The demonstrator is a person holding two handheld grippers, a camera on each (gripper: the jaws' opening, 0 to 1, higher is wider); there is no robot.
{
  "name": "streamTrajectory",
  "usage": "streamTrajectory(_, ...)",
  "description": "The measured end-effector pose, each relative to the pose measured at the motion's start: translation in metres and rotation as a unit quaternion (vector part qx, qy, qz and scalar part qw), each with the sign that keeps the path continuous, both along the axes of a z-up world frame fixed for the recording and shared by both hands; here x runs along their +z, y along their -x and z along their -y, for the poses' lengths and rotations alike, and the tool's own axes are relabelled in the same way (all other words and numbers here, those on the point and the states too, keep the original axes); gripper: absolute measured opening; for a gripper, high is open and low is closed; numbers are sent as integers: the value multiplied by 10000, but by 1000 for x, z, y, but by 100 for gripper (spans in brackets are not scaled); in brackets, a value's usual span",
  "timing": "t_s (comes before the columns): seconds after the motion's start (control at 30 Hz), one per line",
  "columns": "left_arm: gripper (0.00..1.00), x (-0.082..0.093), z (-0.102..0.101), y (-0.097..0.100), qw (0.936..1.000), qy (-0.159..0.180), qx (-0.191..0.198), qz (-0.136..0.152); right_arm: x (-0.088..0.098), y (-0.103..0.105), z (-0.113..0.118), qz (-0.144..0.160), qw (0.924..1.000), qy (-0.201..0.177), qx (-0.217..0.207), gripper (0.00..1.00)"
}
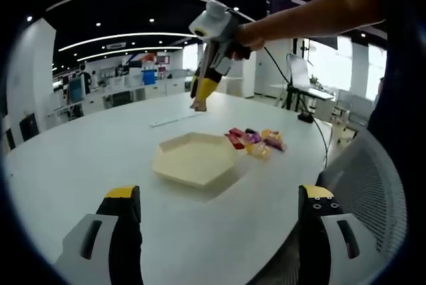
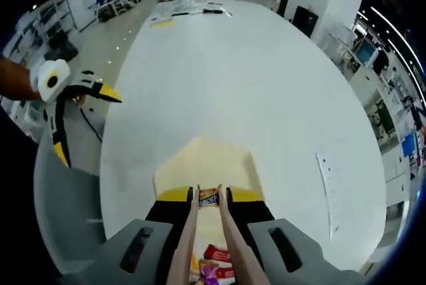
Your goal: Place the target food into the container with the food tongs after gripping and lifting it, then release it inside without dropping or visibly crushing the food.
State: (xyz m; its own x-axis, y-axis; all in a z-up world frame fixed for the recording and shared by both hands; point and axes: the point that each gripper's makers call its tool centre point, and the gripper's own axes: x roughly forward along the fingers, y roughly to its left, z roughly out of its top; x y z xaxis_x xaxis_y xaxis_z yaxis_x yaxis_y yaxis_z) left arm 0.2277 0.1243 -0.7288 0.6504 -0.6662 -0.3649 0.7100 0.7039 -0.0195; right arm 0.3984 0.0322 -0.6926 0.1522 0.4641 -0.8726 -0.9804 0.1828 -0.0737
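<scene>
A cream hexagonal tray [image 1: 194, 158] lies on the white table [image 1: 73, 158], with a pile of wrapped snacks [image 1: 256, 142] just to its right. My left gripper [image 1: 219, 195] hangs open near the table's edge, holding nothing. A person's hand holds my right gripper [image 1: 205, 88] high beyond the tray. The right gripper [image 2: 209, 200] is shut on beige food tongs [image 2: 183, 245]. The tongs' tips pinch an orange wrapped snack [image 2: 209, 196] above the tray [image 2: 200, 155]. More snacks [image 2: 214, 258] lie below the tongs. The left gripper [image 2: 86, 125] shows at the left.
A grey mesh chair [image 1: 373, 192] stands at the table's near edge beside my left gripper. A printed sheet [image 2: 333, 192] lies on the table right of the tray, and papers [image 2: 193, 8] lie at its far end. A cable [image 1: 319, 135] trails over the right edge.
</scene>
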Motion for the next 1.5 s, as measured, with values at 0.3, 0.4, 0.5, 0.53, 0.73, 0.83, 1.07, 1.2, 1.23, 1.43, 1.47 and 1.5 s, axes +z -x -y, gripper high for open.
streamTrajectory(0.3, 95, -2, -2, 0, 10000, 9, 17, -37, 0, 5, -7, -1, 9998, -20, 219, 21)
streamTrajectory(0.4, 95, -1, -2, -1, 10000, 21, 18, -35, 1, 5, -6, 24, 9996, -32, 262, 23)
streamTrajectory(0.5, 94, -1, -1, 0, 10000, 13, 17, -36, 0, 6, -5, -48, 9997, -21, 232, 23)
streamTrajectory(0.53, 94, -1, -1, 0, 10000, 16, 14, -31, -1, 7, -4, -77, 9997, 1, 227, 23)
streamTrajectory(0.73, 94, -2, -1, 0, 10000, 18, 10, -41, 0, 7, -3, -47, 9998, -30, 193, 23)
streamTrajectory(0.83, 94, -2, -1, 0, 10000, 17, -2, -48, 0, 7, -3, -30, 9998, -28, 205, 23)
streamTrajectory(1.07, 94, -2, 0, 0, 10000, 10, -10, -53, 5, 5, -1, 23, 9998, -51, 194, 23)
streamTrajectory(1.2, 94, -2, 0, 0, 10000, 9, -10, -51, 6, 5, 3, 22, 9998, -48, 169, 23)
streamTrajectory(1.23, 94, -2, -1, 0, 10000, -1, -4, -54, 6, 5, 4, 41, 9998, -39, 165, 23)
streamTrajectory(1.43, 100, 1, -2, -3, 10000, 20, 64, 64, 7, 7, 16, 40, 10000, -52, 53, 24)
streamTrajectory(1.47, 100, 6, -2, -3, 9998, 111, 73, 148, 7, 7, 20, 33, 10000, -44, 4, 24)
streamTrajectory(1.5, 100, 8, -2, -3, 9997, 180, 76, 161, 7, 7, 22, 26, 10000, -45, -8, 24)
